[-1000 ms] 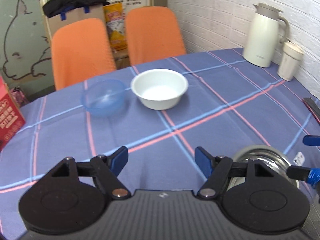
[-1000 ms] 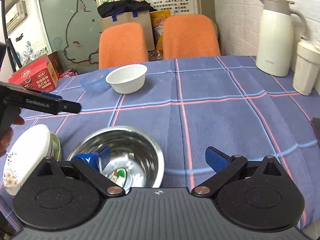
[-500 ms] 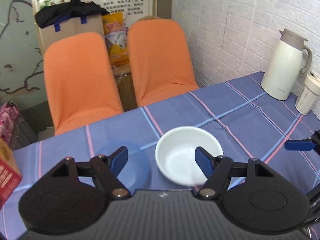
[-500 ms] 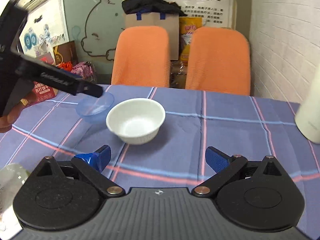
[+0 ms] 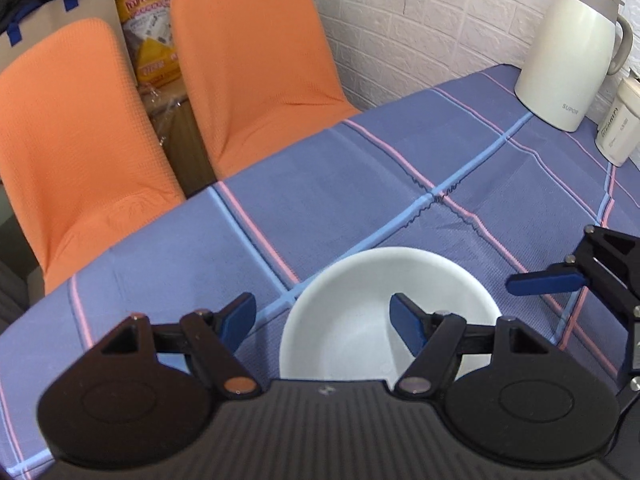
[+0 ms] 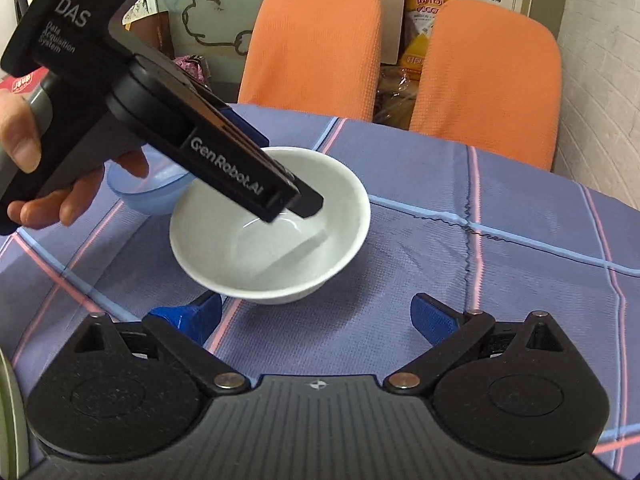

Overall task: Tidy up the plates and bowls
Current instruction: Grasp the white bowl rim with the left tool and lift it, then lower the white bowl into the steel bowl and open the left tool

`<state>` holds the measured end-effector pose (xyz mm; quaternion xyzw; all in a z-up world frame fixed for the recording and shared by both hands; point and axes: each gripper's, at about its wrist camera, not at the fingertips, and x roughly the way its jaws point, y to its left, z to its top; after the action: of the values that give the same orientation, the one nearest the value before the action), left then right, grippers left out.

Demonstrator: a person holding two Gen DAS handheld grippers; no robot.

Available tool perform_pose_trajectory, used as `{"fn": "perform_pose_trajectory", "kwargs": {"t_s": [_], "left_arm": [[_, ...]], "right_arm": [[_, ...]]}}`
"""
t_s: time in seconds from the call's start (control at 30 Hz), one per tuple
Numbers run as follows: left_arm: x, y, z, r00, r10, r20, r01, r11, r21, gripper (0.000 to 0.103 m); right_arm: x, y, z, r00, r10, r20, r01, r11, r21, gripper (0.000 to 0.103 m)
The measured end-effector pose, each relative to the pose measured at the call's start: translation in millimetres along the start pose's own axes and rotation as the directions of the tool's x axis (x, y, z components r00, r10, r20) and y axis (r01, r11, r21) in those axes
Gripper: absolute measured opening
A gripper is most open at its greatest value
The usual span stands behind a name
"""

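On the blue checked counter (image 5: 360, 184), the left tongs (image 5: 324, 316) gaped wide astride the white bowl's (image 6: 280, 236) rim, gripping nothing; the right tongs (image 6: 316, 316) hung open, empty, near it. A blue bowl (image 6: 152, 196) touched it; 2 orange chairs (image 5: 248, 52) and a white jug (image 5: 568, 52) stood beyond.

The bowl (image 6: 276, 236) was plain white, and the smaller bowl (image 6: 154, 194) beside it was translucent blue. The counter (image 5: 360, 184) wore a purple-blue cloth crossed by pink and light-blue lines. Both chairs (image 5: 248, 60) were orange, the jug (image 5: 568, 52) cream with a grey-beige lid, the wall (image 5: 420, 20) white brick.
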<state>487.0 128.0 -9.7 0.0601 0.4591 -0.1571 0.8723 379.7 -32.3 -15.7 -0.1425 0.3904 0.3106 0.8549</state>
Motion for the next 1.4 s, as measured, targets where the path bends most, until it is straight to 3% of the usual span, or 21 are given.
{"fn": "perform_pose_trajectory", "kwargs": {"t_s": [0.17, 0.4, 0.67, 0.8, 1.13, 1.4], "left_arm": [[8.5, -1.2, -5.3, 1.0, -0.022, -0.007, 0.022, 1.0, -0.005, 0.073], [10.2, -10.7, -13.5, 1.0, -0.019, -0.001, 0.019, 1.0, 0.005, 0.067], [-21.3, -23.0, -15.4, 0.997, -0.065, 0.041, 0.065, 0.998, -0.006, 0.066], [-48.6, -51.4, -24.8, 0.994, -0.074, 0.077, 0.073, 0.997, 0.011, 0.066], [-120.4, -141.0, -88.3, 0.985, -0.136, 0.109, 0.131, 0.99, 0.046, 0.066], [-129.4, -202.3, -159.1, 0.987, -0.153, 0.058, 0.149, 0.986, 0.073, 0.067]], "right_arm": [[12.2, 7.6, 1.6, 1.0, -0.009, -0.019, 0.008, 0.999, -0.042, 0.089], [14.5, 21.5, 2.7, 0.998, -0.022, 0.053, 0.028, 0.991, -0.13, 0.086], [-22.6, 27.7, 5.6, 0.986, -0.045, 0.159, 0.067, 0.989, -0.134, 0.087], [-48.7, 33.3, 1.5, 0.981, -0.059, 0.187, 0.082, 0.99, -0.117, 0.087], [-139.4, 61.2, -64.1, 0.973, -0.105, 0.206, 0.13, 0.985, -0.112, 0.087], [-176.3, 87.6, -135.5, 0.986, -0.087, 0.146, 0.098, 0.992, -0.076, 0.088]]}}
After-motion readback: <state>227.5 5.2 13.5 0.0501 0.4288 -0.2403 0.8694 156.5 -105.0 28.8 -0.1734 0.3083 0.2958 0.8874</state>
